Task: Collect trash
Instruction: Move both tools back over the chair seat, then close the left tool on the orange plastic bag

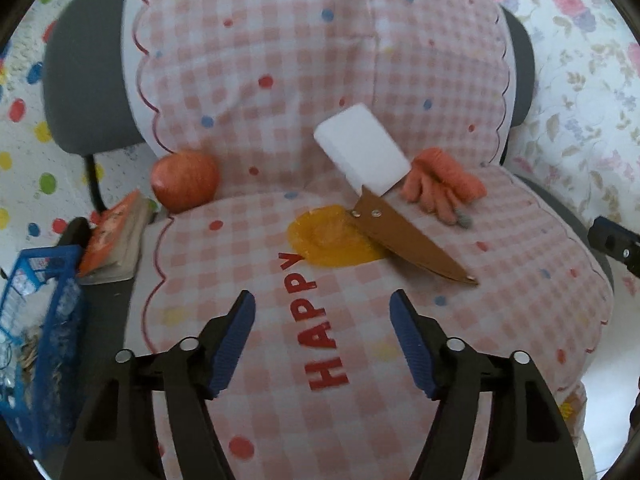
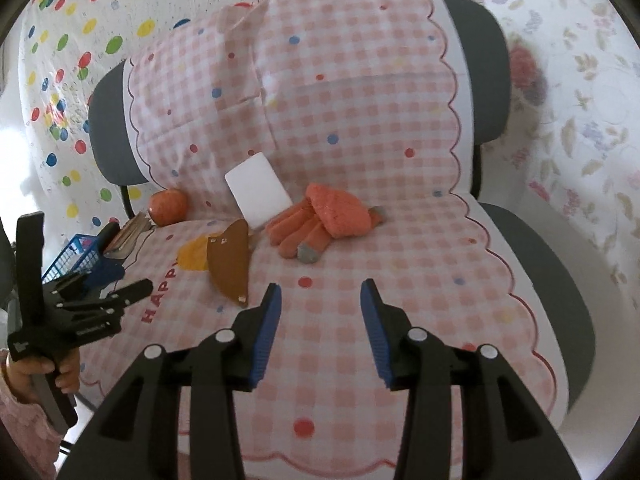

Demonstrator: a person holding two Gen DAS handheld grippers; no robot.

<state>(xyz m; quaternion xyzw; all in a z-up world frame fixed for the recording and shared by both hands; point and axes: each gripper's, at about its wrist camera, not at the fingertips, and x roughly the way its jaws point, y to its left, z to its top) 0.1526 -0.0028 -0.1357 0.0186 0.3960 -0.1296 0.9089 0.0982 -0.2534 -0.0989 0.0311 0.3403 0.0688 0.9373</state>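
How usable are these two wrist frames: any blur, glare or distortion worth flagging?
Left wrist: strong fisheye bending, dark corners, slight motion blur on the white block and blue basket. Right wrist: same bending, window glare washing out the left edge, soft floral backdrop; the orange gloves stay readable.

Left gripper (image 1: 322, 312) fingers spread, empty; right gripper (image 2: 320, 304) likewise, tilted downward.

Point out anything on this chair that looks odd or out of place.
A brown knife-shaped piece lies loose on the seat cushion, its tip toward the front edge. Odd for a chair: an apple, a white block propped against the backrest, and an orange glove.
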